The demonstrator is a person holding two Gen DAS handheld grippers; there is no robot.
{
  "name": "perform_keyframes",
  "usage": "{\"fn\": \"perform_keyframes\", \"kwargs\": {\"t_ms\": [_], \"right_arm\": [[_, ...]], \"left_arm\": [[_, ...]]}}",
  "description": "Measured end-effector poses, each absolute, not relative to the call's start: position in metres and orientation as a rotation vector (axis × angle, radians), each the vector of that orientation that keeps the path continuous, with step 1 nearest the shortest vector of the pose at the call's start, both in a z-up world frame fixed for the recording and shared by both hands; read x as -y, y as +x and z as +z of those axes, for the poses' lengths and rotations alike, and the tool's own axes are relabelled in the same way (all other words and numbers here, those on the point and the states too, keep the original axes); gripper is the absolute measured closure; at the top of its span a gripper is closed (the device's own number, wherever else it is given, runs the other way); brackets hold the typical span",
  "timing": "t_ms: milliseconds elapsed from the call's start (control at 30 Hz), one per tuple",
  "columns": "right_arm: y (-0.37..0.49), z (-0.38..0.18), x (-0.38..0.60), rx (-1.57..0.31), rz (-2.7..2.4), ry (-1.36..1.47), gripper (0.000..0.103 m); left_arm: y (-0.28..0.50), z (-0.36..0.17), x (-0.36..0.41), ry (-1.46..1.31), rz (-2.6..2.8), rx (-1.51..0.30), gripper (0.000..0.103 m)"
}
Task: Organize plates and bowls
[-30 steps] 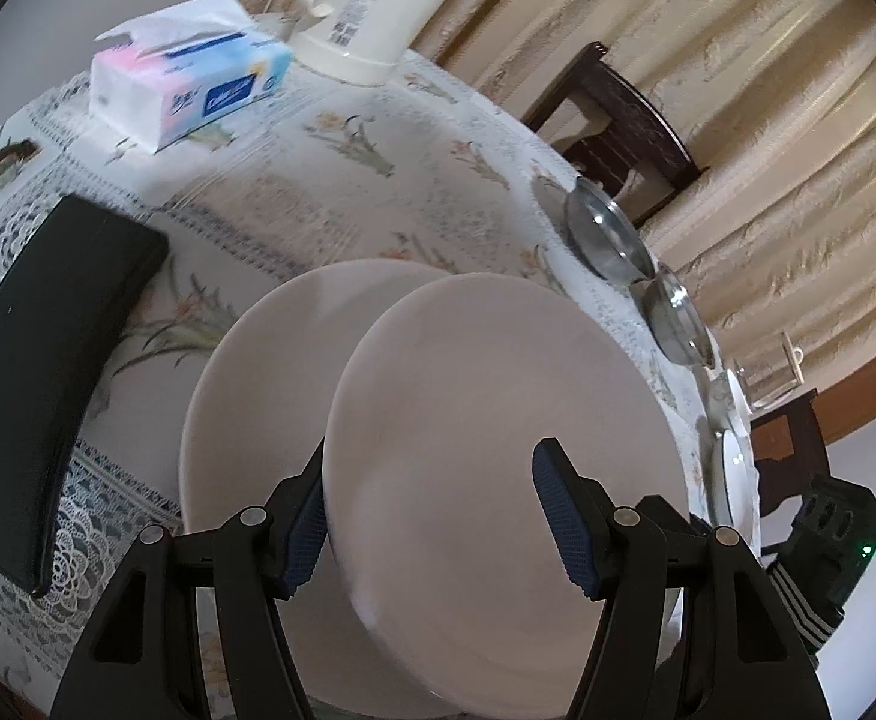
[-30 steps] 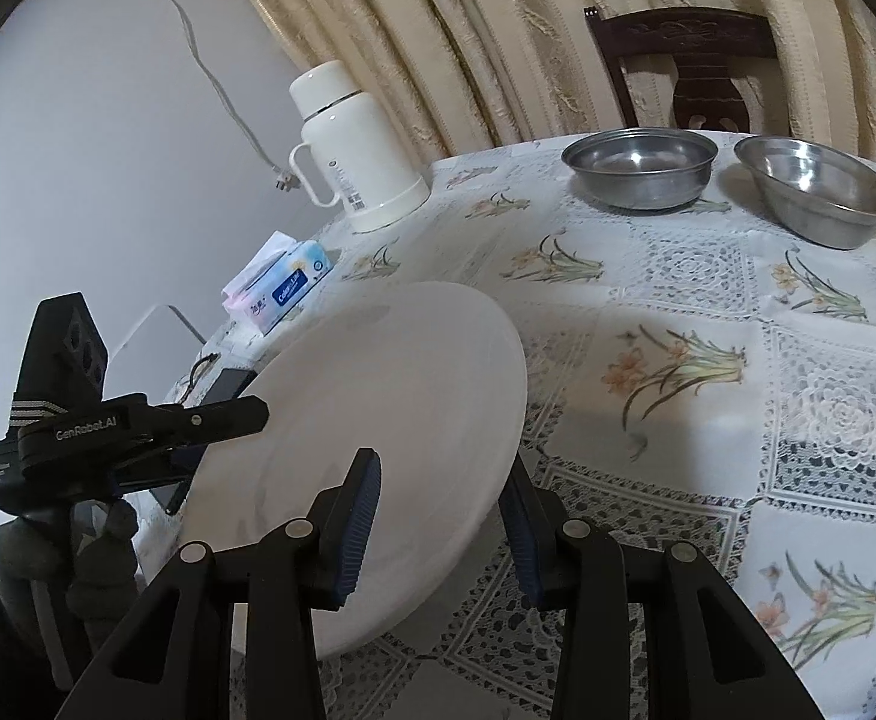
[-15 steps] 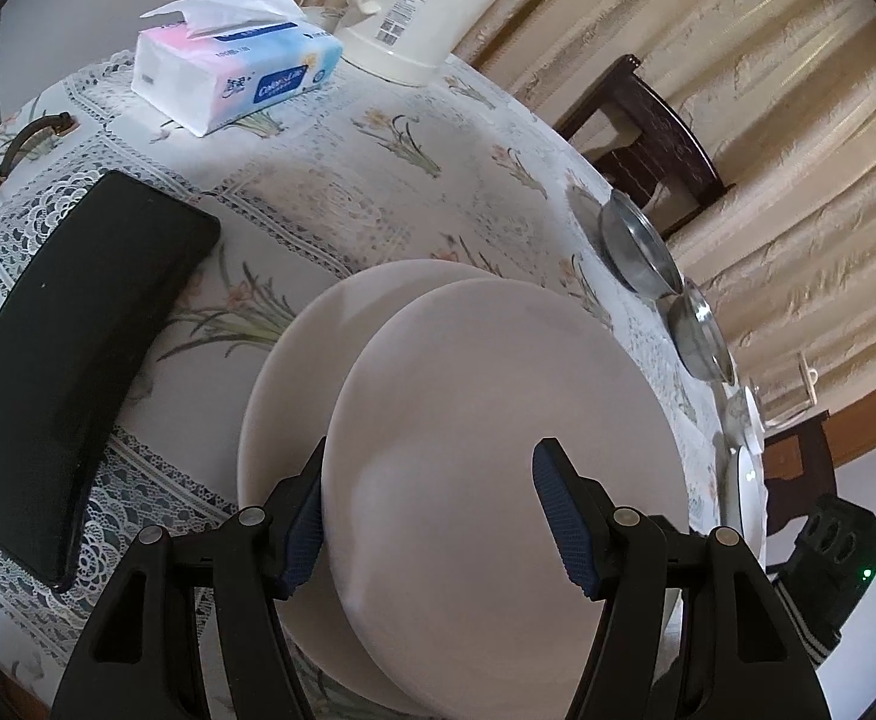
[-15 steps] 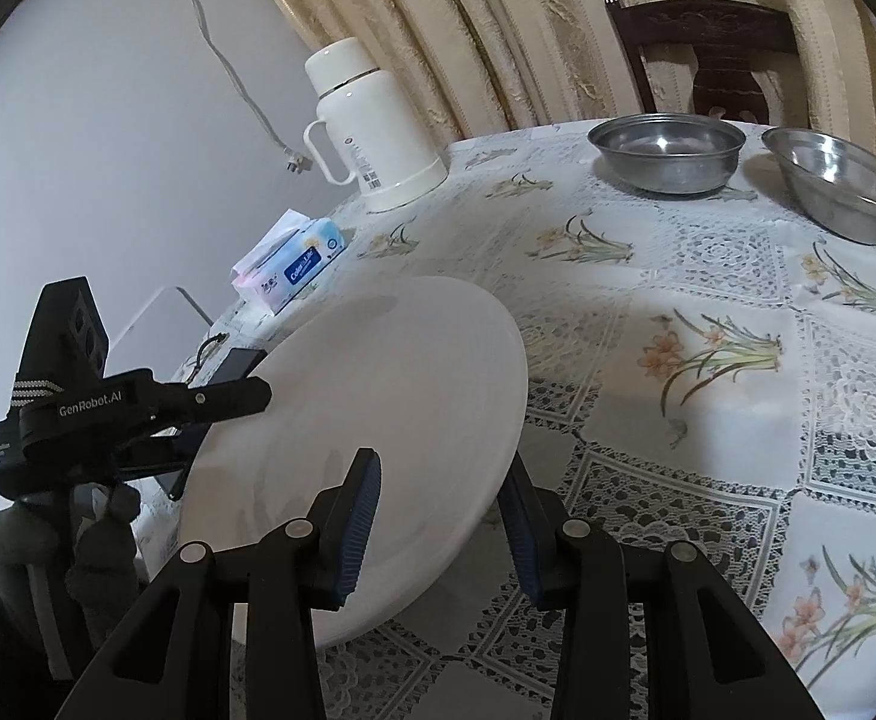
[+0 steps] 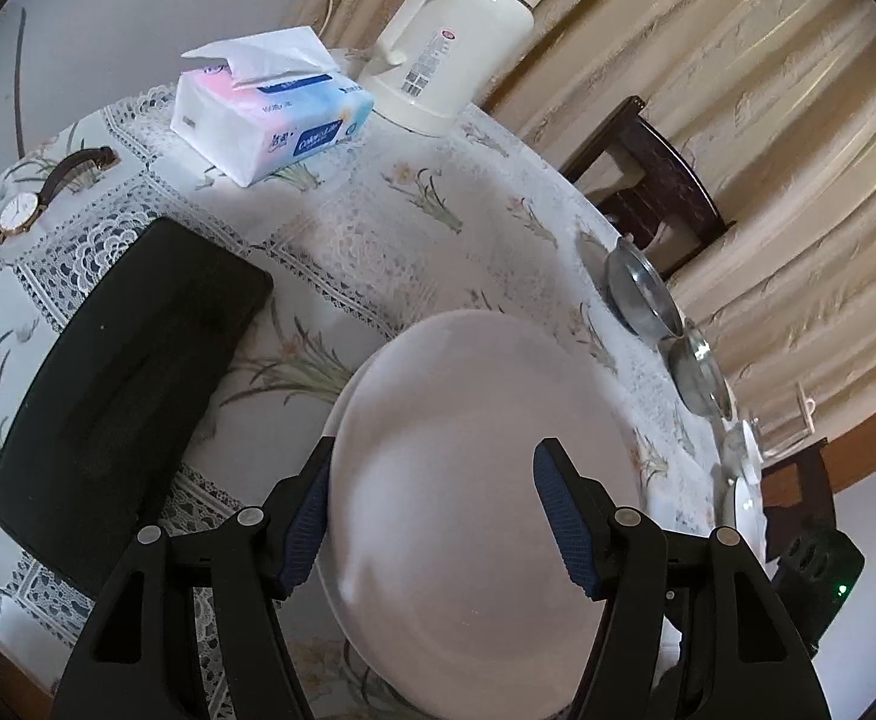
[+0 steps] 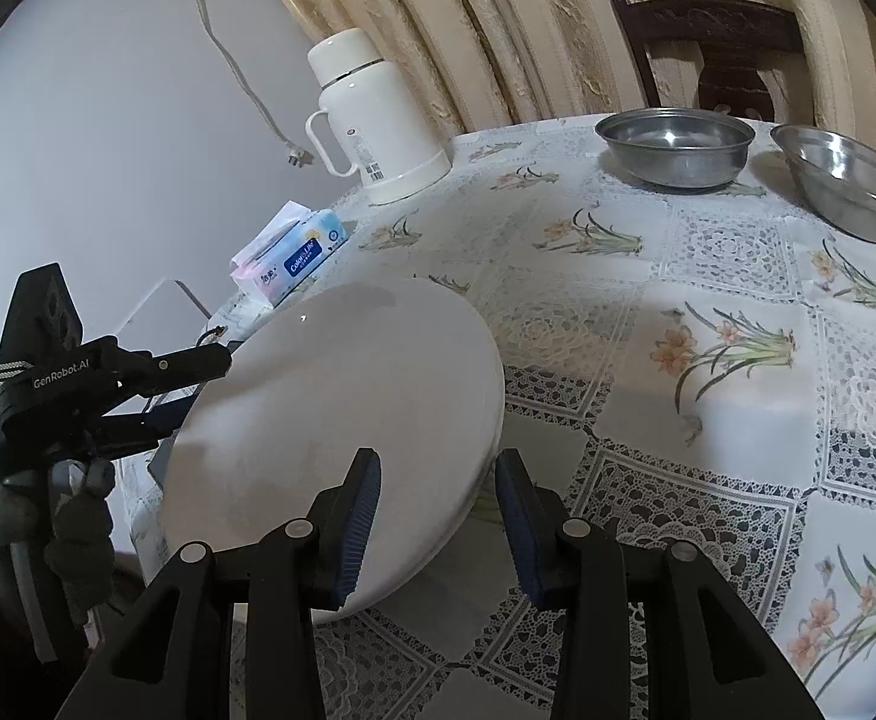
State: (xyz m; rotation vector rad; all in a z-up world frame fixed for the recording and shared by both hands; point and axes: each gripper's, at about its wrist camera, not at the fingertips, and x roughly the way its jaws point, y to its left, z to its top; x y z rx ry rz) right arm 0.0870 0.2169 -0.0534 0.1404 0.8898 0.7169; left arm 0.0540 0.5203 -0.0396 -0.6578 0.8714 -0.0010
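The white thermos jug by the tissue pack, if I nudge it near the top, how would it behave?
The thermos jug stands tall, so it may tip. Its glossy shell looks rigid, probably slippery; weight can't be judged.

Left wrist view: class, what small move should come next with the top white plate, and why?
Probably ease the top plate a touch toward the black case and down. Only a thin crescent of the lower plate shows past its rim on that side, so the two are nearly lined up. In the right wrist view the top one looks tilted, not seated flat, though that is hard to confirm.
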Motion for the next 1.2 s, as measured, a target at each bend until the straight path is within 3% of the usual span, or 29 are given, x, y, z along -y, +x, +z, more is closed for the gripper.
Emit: {"fn": "perform_keyframes", "kwargs": {"t_ms": [433, 667, 1200], "right_arm": [[0.087, -0.057, -0.211, -0.909, 0.694, 0.156, 0.060], [0.090, -0.058, -0.202, -0.918, 0.674, 0.191, 0.059], [0.088, -0.057, -0.172, -0.898, 0.646, 0.280, 0.053]], "left_arm": [[0.057, -0.034, -0.513, -0.531, 0.050, -0.868, 0.037], [0.054, -0.003, -0.507, -0.435, 0.072, -0.750, 0.034], [0.068, -0.005, -0.462, -0.433, 0.002, -0.799, 0.034]]}}
